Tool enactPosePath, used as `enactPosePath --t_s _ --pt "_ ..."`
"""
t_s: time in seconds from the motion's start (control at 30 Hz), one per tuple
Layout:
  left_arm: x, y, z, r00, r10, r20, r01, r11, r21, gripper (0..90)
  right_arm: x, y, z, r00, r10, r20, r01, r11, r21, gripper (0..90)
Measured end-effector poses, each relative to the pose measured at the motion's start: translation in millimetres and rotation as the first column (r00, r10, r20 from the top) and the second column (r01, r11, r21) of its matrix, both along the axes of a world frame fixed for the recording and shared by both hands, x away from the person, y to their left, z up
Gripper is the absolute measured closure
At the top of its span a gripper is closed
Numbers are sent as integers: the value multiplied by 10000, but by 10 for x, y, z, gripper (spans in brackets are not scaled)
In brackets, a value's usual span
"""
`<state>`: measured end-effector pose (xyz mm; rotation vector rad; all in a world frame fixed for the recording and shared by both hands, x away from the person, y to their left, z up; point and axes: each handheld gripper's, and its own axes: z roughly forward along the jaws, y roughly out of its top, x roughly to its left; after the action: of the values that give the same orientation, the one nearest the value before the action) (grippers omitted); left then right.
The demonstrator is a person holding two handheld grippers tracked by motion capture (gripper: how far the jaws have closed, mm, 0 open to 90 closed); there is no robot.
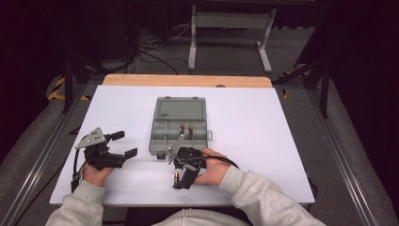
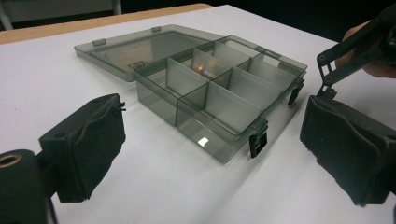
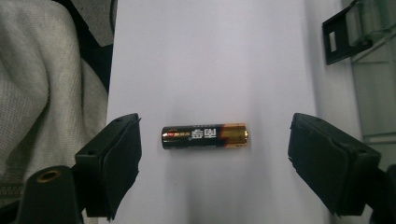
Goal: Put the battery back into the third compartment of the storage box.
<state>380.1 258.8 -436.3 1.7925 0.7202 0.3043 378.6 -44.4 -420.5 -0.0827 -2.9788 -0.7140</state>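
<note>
Right gripper view looks straight down on a single battery [image 3: 204, 136] lying flat on the white desk [image 3: 210, 56], crosswise between the two black pads of the right claw [image 3: 214, 156], which stands spread wide with clear space at either end of the cell and nothing pinched. From the high view the right claw [image 1: 181, 178] hangs near the desk's front edge, just in front of the open grey compartment box [image 1: 165, 140], where two more batteries [image 1: 186, 129] already stand in a rear cell. The left claw [image 1: 123, 143] waits well to the left, also spread and empty. The battery will likely feel small, rigid and dense for its size, with a smooth metal jacket that may roll or slip. As the pads now stand they would close on its ends, a small footing; turning the claw to bear on the middle of the long sides would probably hold more surely. It should not crush under a firm grip.
</note>
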Motion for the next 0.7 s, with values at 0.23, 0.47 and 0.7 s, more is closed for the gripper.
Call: enactPosePath --t_s 0.23,0.47,0.7 --pt "2 -3 -2 10000 -28 2 28 10000 2 71 -55 21 -59 9995 196 -234 -200 9997 -170 178" --pt "0 -5 -2 10000 -30 -20 30 10000 -29 71 -81 42 -112 9993 247 -284 -256 9991 -325 177" --pt "1 -3 -3 10000 -25 -26 25 10000 -32 71 -84 54 -135 9999 118 -33 -119 9995 -288 193"
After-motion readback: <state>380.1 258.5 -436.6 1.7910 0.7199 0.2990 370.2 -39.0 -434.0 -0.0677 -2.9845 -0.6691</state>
